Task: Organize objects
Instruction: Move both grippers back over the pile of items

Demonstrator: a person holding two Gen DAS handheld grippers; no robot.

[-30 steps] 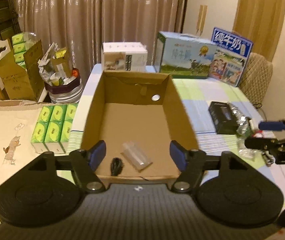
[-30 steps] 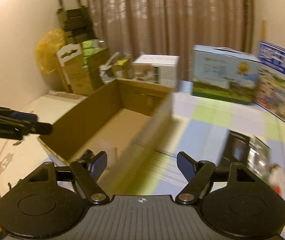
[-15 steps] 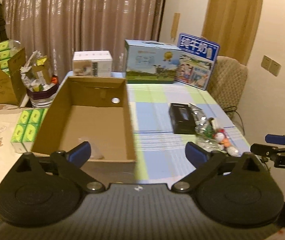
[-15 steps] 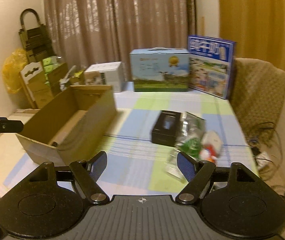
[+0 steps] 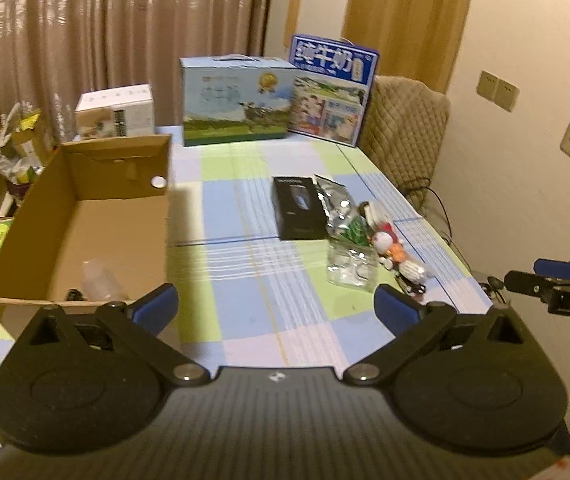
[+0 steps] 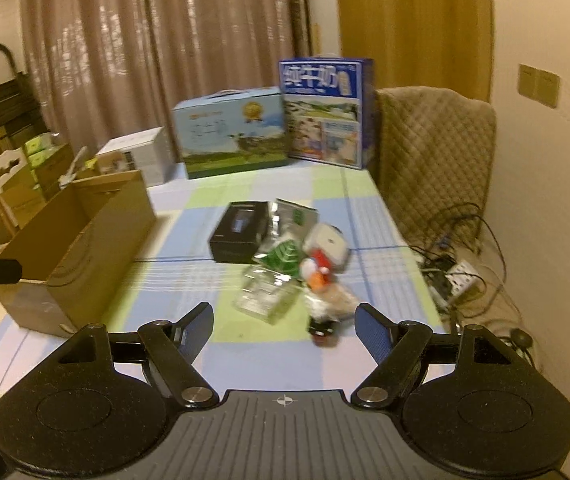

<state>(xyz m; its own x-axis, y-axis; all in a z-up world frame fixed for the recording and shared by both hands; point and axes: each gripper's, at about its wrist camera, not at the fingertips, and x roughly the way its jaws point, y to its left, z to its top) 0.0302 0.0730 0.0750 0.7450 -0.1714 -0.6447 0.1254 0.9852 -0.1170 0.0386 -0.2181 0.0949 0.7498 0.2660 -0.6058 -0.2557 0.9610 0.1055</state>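
Left wrist view, my left hand-held gripper point(image 5: 276, 307): its jaws stand spread as wide as they go, with nothing between them, only bare tabletop point(image 5: 245, 208) beyond.
Left wrist view, done so far: the cardboard box point(image 5: 81, 216) already holds a clear plastic piece point(image 5: 99, 280) and a small dark item point(image 5: 73, 294) at its near end; the rest of its floor is bare.
Left wrist view, left to do: to the right of the cardboard box, well apart from it, a cluster lies unsorted: a black box point(image 5: 299, 208), a silver foil packet point(image 5: 335, 204) touching it, a clear blister pack point(image 5: 351, 268) and a small red-and-white toy point(image 5: 391, 246).
Left wrist view, other hand: my right hand-held gripper point(image 5: 557, 286) shows at the right edge, beyond the cluster.
Right wrist view, my right hand-held gripper point(image 6: 283, 330): partly open and empty, pointing at the near end of the cluster.
Right wrist view, task things: the toy point(image 6: 323, 270) and blister pack point(image 6: 267, 300) lie nearest, right of the cardboard box point(image 6: 81, 252); the picture is blurred.
Progress, my judgement: early, two things boxed and at least four still out.
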